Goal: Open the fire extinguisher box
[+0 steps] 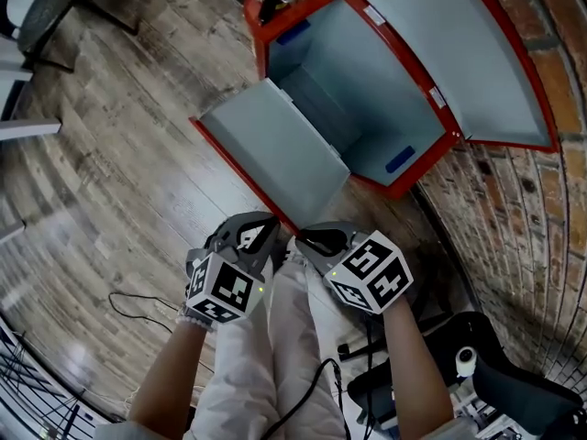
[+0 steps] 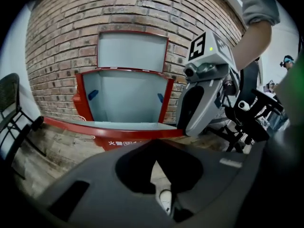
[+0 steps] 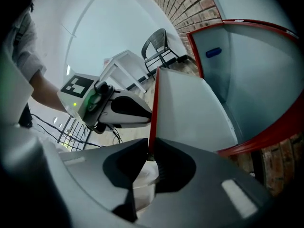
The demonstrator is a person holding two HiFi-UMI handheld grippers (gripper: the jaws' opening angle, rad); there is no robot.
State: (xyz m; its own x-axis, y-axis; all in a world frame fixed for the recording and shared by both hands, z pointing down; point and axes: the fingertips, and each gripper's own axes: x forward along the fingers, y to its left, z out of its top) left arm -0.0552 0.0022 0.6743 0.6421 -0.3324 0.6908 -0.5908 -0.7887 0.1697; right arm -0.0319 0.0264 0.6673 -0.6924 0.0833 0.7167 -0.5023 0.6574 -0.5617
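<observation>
Fire extinguisher box (image 1: 367, 85): red outside, pale grey inside; stands on the floor with its back against the brick wall; already open.
Top lid (image 1: 459, 53): swung up and back, lying against the wall above the box.
Front door (image 1: 275, 154): folded out from the box's front toward the person, about level; grey inner face up, thin red rim all round.
Box interior: a small blue patch on each side wall (image 1: 399, 160); nothing else can be made out inside.
Box front: white lettering (image 2: 124, 144) on the red face below the door.
Right gripper (image 3: 148, 156): at the door's free edge, near the corner closest to the person; fingers pinched on the red rim, which runs in between the tips.
Left gripper (image 2: 155, 149): just beside the right gripper, a little short of the same door edge; fingers pressed together with nothing between them.
Brick wall (image 1: 514, 209): red-brown brick, behind and beside the box.
Floor (image 1: 119, 154): grey-brown wood planks.
Chair (image 1: 46, 7): black, well apart from the box, toward the far left corner of the floor.
Cable (image 1: 138, 305): thin, black, loose on the floor left of the person.
Person's trousers (image 1: 275, 356): light-coloured, directly below both grippers.
</observation>
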